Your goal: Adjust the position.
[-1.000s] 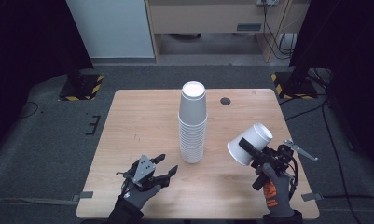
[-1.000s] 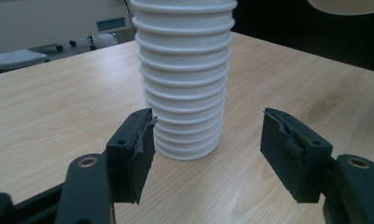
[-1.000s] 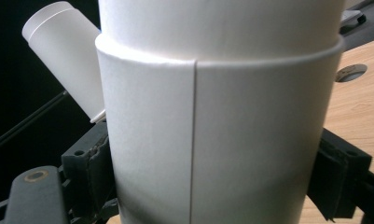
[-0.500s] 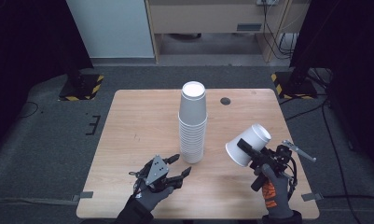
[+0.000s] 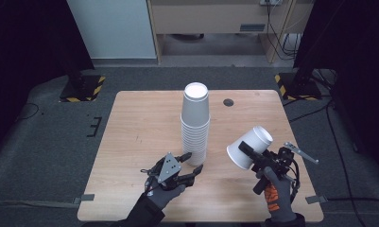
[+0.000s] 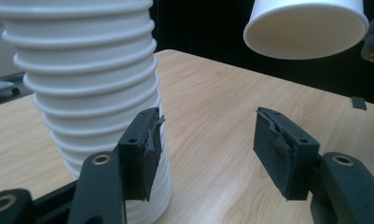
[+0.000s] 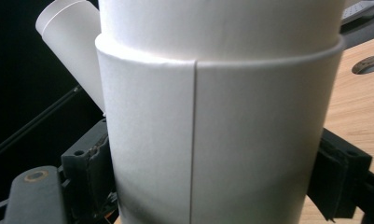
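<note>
I am looking down on a wooden surface (image 5: 130, 127) with a tall stack of white paper cups (image 5: 195, 125) standing upside down near its middle, rims ringed one above another toward the base. I am holding the left gripper (image 5: 193, 164) right at the foot of that stack, low over the wood; its jaws are standing fairly wide and have just been closing, with nothing pressed between them. In the left gripper view the left gripper (image 6: 208, 140) is showing one pad just beside the lower rims of the stack of white paper cups (image 6: 89, 84), close enough that I cannot tell whether it is touching, while the other pad is hanging over bare wood, well clear. I am gripping a single white cup (image 5: 250, 147) in the right gripper (image 5: 253, 156), lifted off the surface to the right of the stack and tilted, its open mouth facing down toward the left. The right gripper view is showing the right gripper (image 7: 212, 177) clamped on the single white cup (image 7: 217, 116), a pad on either side of the wall, the paper seam running straight down the middle. A small dark round hole (image 5: 228, 102) is sitting in the surface behind the stack. I am reading no brand, label or writing on any cup; walls and bases are plain white. Yellow-and-black striped stand bases (image 5: 83, 87) are resting on the grey floor beyond the surface.
</note>
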A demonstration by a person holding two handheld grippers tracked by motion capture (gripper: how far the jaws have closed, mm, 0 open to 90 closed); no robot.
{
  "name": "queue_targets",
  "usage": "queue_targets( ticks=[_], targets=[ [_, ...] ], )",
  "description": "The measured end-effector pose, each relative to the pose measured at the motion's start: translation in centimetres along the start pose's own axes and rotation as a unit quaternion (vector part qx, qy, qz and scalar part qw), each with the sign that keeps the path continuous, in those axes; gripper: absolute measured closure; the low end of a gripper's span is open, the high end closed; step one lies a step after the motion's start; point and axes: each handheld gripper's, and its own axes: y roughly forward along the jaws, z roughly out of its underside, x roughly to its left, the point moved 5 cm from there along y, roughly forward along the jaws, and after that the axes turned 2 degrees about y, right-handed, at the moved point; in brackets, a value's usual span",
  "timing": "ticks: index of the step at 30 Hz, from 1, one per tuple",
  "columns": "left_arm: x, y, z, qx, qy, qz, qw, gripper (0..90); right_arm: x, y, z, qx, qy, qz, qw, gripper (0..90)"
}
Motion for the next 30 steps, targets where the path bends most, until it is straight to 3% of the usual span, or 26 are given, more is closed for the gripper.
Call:
queue_targets(
  ticks=[30],
  targets=[
    [-2.3, 4.6, -1.8, -0.022, 0.007, 0.023, 0.9995, 45.9, 0.1, 0.3, 0.4, 0.008, 0.006, -0.004, 0.9999, 16.6]
  ],
)
